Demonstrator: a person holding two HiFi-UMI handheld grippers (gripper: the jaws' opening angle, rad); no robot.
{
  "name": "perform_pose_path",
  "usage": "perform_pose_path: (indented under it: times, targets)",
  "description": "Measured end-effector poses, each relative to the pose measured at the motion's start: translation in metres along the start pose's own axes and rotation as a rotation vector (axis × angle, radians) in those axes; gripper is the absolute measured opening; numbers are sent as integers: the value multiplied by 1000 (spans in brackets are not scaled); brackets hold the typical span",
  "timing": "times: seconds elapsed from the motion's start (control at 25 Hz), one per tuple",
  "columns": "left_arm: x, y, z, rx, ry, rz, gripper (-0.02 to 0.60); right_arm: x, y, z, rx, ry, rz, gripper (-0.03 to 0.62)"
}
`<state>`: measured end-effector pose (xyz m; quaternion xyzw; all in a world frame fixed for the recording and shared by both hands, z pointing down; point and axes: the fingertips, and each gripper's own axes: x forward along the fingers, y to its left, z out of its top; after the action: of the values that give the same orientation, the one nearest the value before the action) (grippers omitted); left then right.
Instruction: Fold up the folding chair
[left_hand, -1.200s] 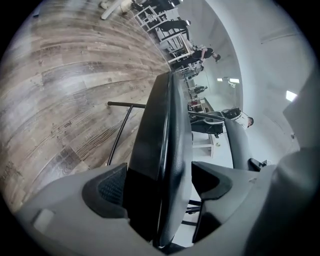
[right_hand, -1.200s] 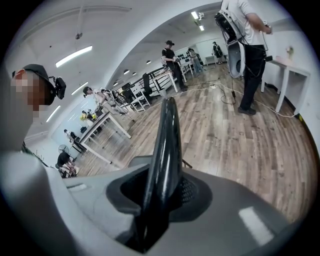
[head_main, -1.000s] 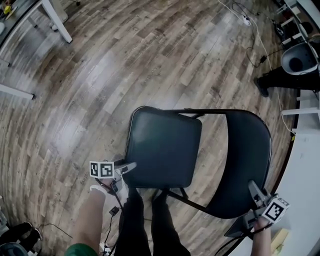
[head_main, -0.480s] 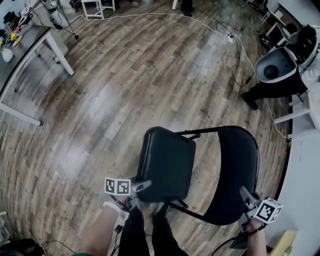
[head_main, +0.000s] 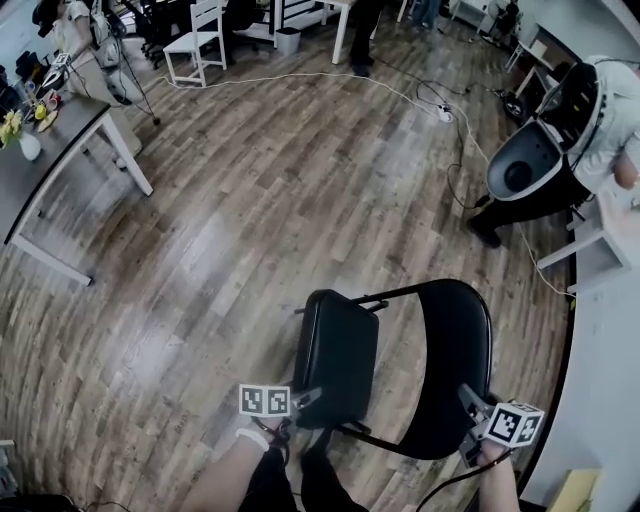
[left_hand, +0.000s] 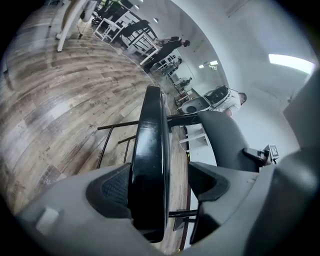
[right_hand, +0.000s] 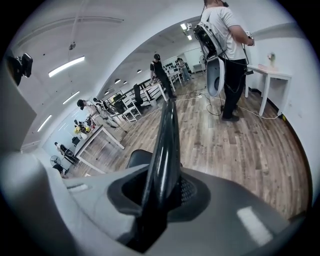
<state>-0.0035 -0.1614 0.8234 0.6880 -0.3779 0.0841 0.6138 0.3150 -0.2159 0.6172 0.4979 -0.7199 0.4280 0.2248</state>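
The black folding chair stands on the wood floor below me. Its seat (head_main: 338, 355) is tipped steeply up toward the backrest (head_main: 455, 365). My left gripper (head_main: 300, 398) is at the seat's near edge. In the left gripper view the seat (left_hand: 150, 140) runs edge-on between the jaws of the left gripper (left_hand: 160, 185). It leans on the left pad (left_hand: 112, 187) and a gap shows at the right pad. These jaws have just been closing. My right gripper (head_main: 470, 405) is shut on the top rim of the backrest (right_hand: 167, 140), both pads pressed on it.
A person carrying a white device (head_main: 600, 110) stands at the upper right. A white tabletop (head_main: 600, 380) runs along the right edge. A cable (head_main: 400, 95) crosses the floor. A grey table (head_main: 50, 150) stands at the left and a white chair (head_main: 200, 35) at the back.
The seat has swung up from nearly flat to steeply tilted, closer to the backrest. Both grippers have risen with the chair parts, the left one more.
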Motion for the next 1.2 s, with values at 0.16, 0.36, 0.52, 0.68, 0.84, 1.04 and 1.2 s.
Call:
perform_pose_path:
  times: [0.16,0.36,0.52,0.68,0.84,1.04,1.2]
  targets:
    - [5,-27,-5,-26,-10,9,367,-10,2,3,-12,-2,1,84]
    - [20,-72,-9,-35,-17,9,342,-23,3,13,-20,-8,-17,85]
    - [35,-108,-19,-23,-7,6,342,-33,-1,17,-28,1,-31,85]
    - [52,-138,-28,-5,9,2,342,-42,-8,20,-39,-3,-41,86]
    - [66,-159,-35,5,23,3,342,-49,-14,23,-40,-3,-50,86]
    - [81,-172,-40,12,13,84,308,-55,-24,26,-45,-6,-56,87]
    - [94,-192,-44,3,10,78,270,-60,-22,32,-52,-8,-53,87]
